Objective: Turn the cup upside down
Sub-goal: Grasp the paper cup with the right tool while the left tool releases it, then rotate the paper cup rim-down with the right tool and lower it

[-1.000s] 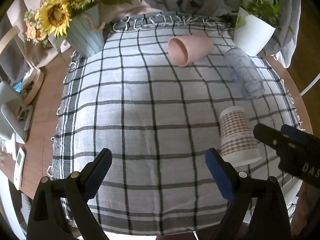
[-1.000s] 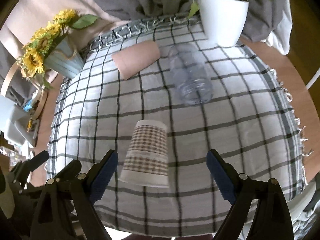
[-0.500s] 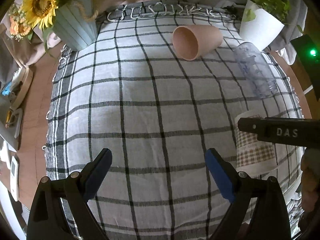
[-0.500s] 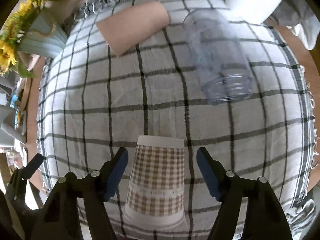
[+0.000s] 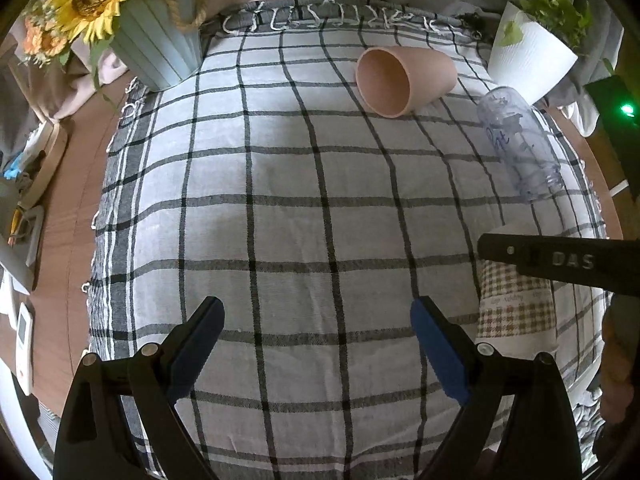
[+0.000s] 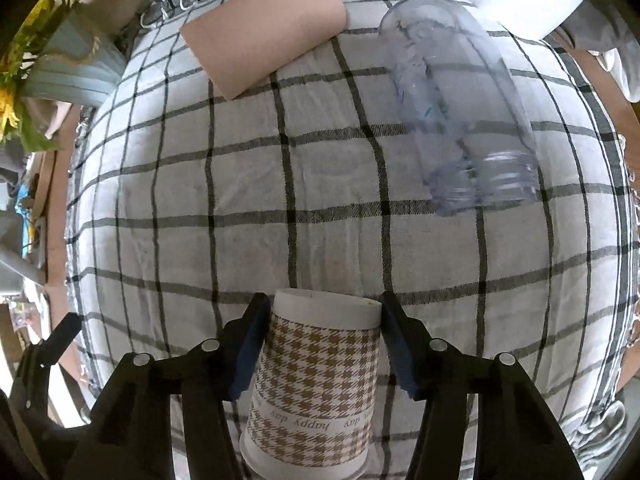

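Note:
A paper cup (image 6: 316,384) with a brown houndstooth pattern stands upside down on the checked cloth, near the front right. My right gripper (image 6: 322,344) is closed around its sides, both blue pads touching it. In the left wrist view the cup (image 5: 516,304) shows at the right, partly hidden by the right gripper's black finger (image 5: 560,260). My left gripper (image 5: 316,344) is open and empty above the cloth's front middle.
A pink cup (image 5: 400,80) lies on its side at the back. A clear plastic bottle (image 6: 456,108) lies to its right. A white plant pot (image 5: 528,52) and a blue sunflower vase (image 5: 156,48) stand at the back corners. Checked cloth (image 5: 280,208) covers the table.
My right gripper has moved forward around the paper cup and its jaws have closed onto the cup's sides. My left gripper has shifted a little forward, still open.

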